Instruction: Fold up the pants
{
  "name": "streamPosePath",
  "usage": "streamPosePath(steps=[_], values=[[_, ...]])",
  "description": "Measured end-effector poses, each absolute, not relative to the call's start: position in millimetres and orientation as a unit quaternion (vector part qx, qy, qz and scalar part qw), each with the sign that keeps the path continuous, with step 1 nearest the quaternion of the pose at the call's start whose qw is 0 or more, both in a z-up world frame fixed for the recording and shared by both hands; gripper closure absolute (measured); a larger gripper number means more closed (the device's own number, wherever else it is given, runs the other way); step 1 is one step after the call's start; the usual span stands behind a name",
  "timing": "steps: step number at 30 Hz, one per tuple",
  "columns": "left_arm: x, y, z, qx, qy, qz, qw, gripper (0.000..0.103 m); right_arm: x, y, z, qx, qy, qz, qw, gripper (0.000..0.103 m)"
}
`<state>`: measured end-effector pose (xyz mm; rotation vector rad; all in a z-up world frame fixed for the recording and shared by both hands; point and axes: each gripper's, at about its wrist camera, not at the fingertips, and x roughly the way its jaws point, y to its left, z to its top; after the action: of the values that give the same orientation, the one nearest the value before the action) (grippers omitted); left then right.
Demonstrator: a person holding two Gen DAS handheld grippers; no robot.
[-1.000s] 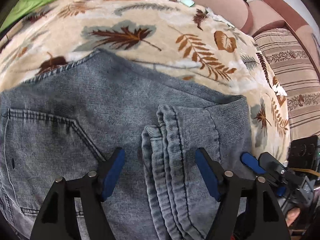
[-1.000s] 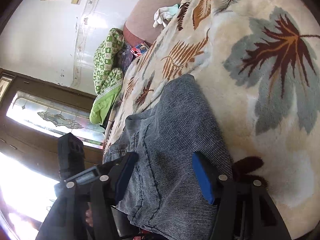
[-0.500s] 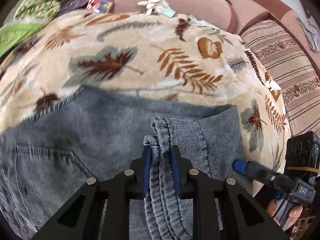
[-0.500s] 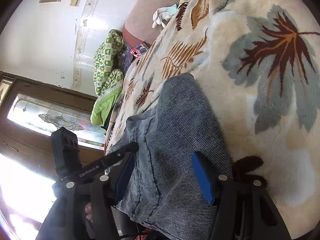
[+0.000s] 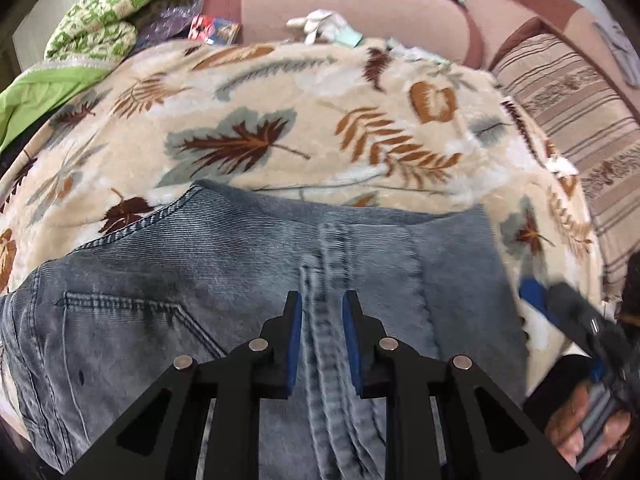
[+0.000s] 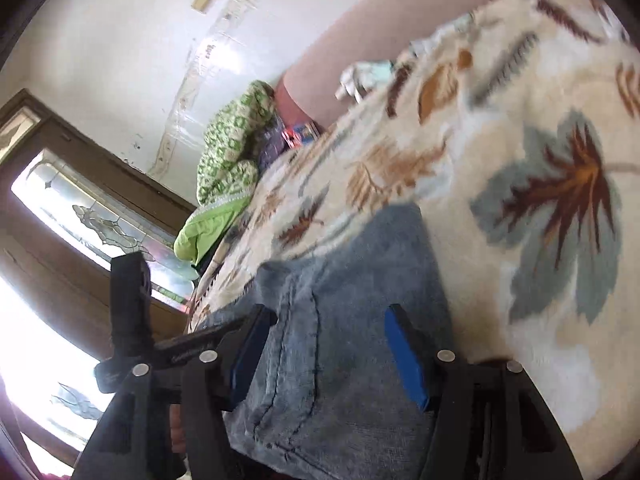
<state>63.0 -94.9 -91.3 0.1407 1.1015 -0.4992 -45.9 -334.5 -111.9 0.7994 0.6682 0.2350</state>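
Note:
Grey-blue denim pants (image 5: 208,280) lie on a leaf-patterned blanket (image 5: 320,128), back pocket at the left. My left gripper (image 5: 320,320) is shut on the bunched seam ridge of the pants (image 5: 326,264), lifted a little. My right gripper (image 6: 332,344) is open, its blue pads straddling the pants' edge (image 6: 352,280) without pinching it. The right gripper also shows in the left wrist view (image 5: 560,312) at the right edge of the pants, and the left gripper shows in the right wrist view (image 6: 160,348) at the left.
The blanket covers a sofa with a pink backrest (image 5: 340,4) and a striped cushion (image 5: 572,92). A green patterned cloth (image 5: 104,20) lies at the back left, a white cloth (image 5: 320,28) at the back. A glass door (image 6: 60,216) stands beside the sofa.
My left gripper closed on the seam ridge and has pulled it up and toward the back. The right gripper stays open and has shifted slightly; both views tilted.

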Motion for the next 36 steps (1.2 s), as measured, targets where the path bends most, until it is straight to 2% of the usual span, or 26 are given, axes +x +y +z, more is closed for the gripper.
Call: streamPosePath(steps=[5, 10, 17, 23, 26, 27, 29, 30, 31, 36], values=[[33.8, -96.7, -104.5, 0.084, 0.541, -0.269, 0.793, 0.082, -20.7, -330.7, -101.3, 0.368, 0.312, 0.108, 0.869, 0.039], [23.3, -96.5, -116.9, 0.102, 0.541, -0.262, 0.793, 0.081, 12.9, -342.0, -150.0, 0.451, 0.386, 0.116, 0.796, 0.039], [24.8, -58.1, -97.7, 0.06, 0.529, -0.248, 0.809, 0.081, -22.3, -344.9, -139.3, 0.471, 0.346, 0.164, 0.795, 0.038], [30.9, 18.9, -82.6, 0.031, 0.507, -0.177, 0.843, 0.081, -49.9, -299.4, -106.2, 0.374, 0.332, 0.223, 0.837, 0.038], [34.2, 66.7, -77.1, 0.025, 0.497, -0.122, 0.859, 0.081, -50.2, -263.7, -110.7, 0.329, 0.363, 0.258, 0.833, 0.038], [36.5, 83.0, -75.9, 0.02, 0.495, -0.103, 0.862, 0.08, -45.9, -250.6, -118.0, 0.314, 0.386, 0.262, 0.827, 0.038], [37.8, 123.1, -73.7, 0.002, 0.494, -0.059, 0.867, 0.066, -37.3, -227.5, -139.5, 0.282, 0.445, 0.263, 0.809, 0.038], [37.0, 141.4, -73.9, -0.007, 0.494, -0.04, 0.868, 0.054, -38.6, -223.3, -139.8, 0.266, 0.438, 0.259, 0.819, 0.038], [35.1, 159.5, -73.5, -0.015, 0.494, -0.021, 0.869, 0.047, -40.8, -221.3, -135.2, 0.255, 0.432, 0.261, 0.825, 0.038], [19.2, 231.0, -79.4, -0.059, 0.506, 0.041, 0.859, 0.034, -45.5, -232.0, -124.9, 0.262, 0.397, 0.269, 0.837, 0.038]])
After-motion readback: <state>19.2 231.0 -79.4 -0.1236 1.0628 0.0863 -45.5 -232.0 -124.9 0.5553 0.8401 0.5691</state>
